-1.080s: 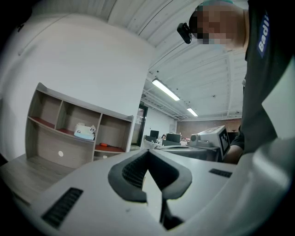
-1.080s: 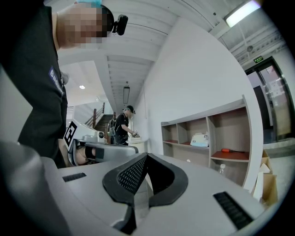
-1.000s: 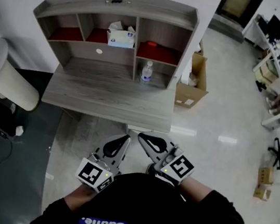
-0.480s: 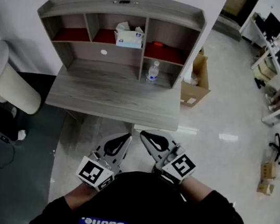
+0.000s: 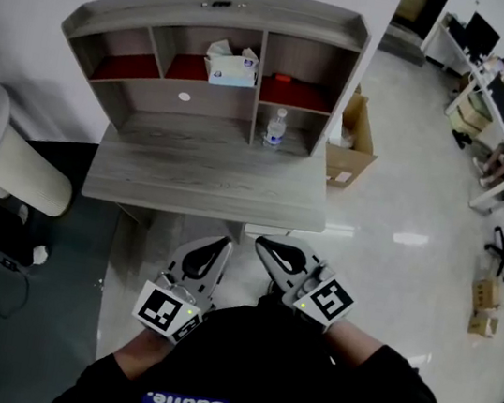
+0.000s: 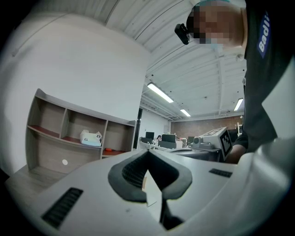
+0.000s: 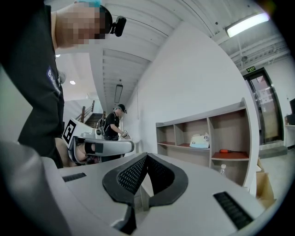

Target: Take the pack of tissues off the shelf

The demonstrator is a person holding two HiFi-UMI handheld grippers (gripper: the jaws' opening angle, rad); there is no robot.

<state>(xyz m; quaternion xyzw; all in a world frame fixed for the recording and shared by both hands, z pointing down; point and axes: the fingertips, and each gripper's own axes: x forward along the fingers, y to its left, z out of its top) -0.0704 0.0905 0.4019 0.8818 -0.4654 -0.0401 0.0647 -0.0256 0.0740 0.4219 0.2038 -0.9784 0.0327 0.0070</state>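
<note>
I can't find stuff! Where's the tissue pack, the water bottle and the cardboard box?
tissue pack [image 5: 232, 70], head view, its front face.
water bottle [image 5: 275, 130], head view, its body.
cardboard box [image 5: 344, 168], head view, its side wall.

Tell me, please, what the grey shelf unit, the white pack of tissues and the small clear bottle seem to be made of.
Grey shelf unit: probably wood or wood-look laminate, matt; streaky grain runs along its boards.
White pack of tissues: perhaps soft film or card, too small to tell; white paper sticks out on top.
Small clear bottle: apparently transparent plastic; its body looks see-through.
</note>
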